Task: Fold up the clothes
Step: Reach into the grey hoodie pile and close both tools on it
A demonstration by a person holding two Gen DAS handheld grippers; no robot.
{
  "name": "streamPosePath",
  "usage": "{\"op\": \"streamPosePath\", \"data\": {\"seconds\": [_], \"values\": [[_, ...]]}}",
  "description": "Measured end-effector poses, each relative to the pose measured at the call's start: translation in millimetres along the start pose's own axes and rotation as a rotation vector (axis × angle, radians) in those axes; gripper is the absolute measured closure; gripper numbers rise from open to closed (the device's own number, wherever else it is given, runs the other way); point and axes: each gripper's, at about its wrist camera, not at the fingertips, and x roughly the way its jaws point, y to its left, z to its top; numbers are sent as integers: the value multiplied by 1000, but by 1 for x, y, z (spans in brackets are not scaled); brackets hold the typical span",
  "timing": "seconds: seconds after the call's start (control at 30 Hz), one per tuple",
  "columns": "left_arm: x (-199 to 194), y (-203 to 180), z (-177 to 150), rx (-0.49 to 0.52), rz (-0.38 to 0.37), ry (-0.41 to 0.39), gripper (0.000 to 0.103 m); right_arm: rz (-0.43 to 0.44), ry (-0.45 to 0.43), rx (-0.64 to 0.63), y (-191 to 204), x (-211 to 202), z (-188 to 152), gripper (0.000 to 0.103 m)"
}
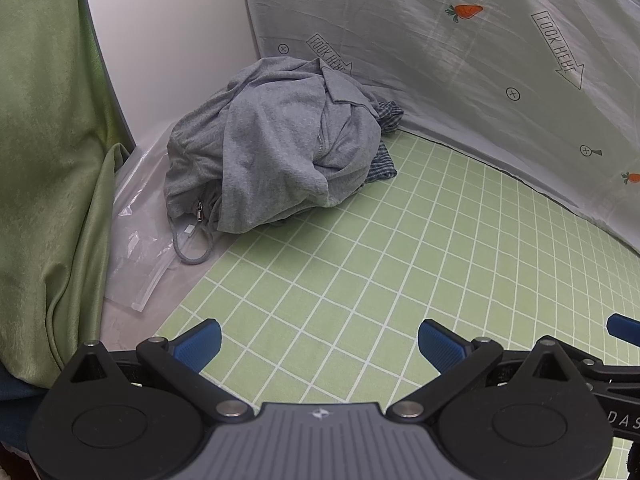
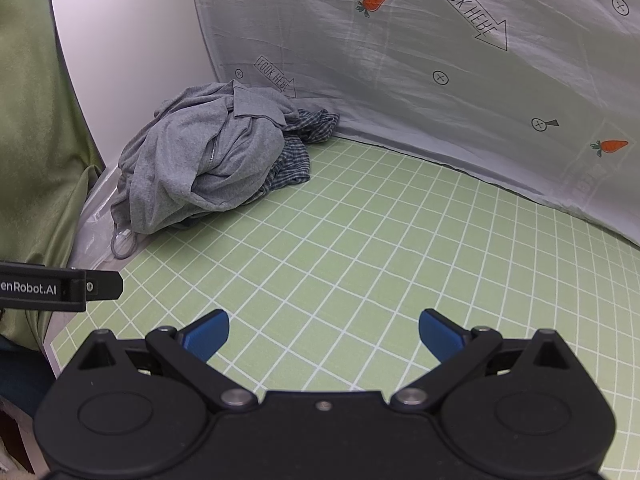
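Evidently nothing folded yet. Status per both wrist views:

Left gripper (image 1: 319, 340): jaws spread wide, nothing between the blue pads, hovering over the green grid mat (image 1: 360, 264). Right gripper (image 2: 324, 334): same, jaws wide apart, empty, also above the mat, just beside the left unit.

Clothes: grey zip jacket (image 1: 276, 148) sits in a crumpled heap at the far left corner of the mat, against the white panel (image 1: 168, 40) and the printed backdrop sheet (image 1: 460, 60). Zipper and a drawstring loop (image 1: 188, 248) hang out at the near-left edge. A plaid garment (image 2: 296, 156) is partly buried under the jacket on its right side; can't tell how much of it is hidden. Clear plastic bag (image 1: 140, 240) lies under/beside the heap, off the mat edge. Green curtain (image 1: 44, 160) at left.

Progress: approx. zero. Both items bunched, neither spread flat. Remaining, in my judgement: pull the jacket off the heap, lay flat in the mat's centre, fold; repeat for the plaid piece. Both tongs well apart from the heap.
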Motion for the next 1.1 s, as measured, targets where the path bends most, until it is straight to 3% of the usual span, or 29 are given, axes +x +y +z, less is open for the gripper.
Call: {"op": "streamPosePath", "data": {"seconds": [0.23, 0.4, 0.57, 0.8, 0.97, 1.1], "values": [[22, 12, 27, -40, 18, -7, 0, -14, -23, -15, -2, 18, 25, 1], [51, 29, 63, -70, 53, -23, 0, -22, -43, -41, -4, 48, 62, 1], [87, 56, 108, -148, 84, -39, 0, -18, -60, -58, 0, 95, 114, 1], [157, 84, 156, -221, 103, 16, 0, 35, -17, -68, 20, 186, 172, 7], [189, 93, 169, -260, 56, 57, 4, 123, 25, -45, 40, 250, 196, 15], [200, 94, 171, -286, -13, 78, 18, 199, 50, 1, 49, 293, 211, 17]]}}
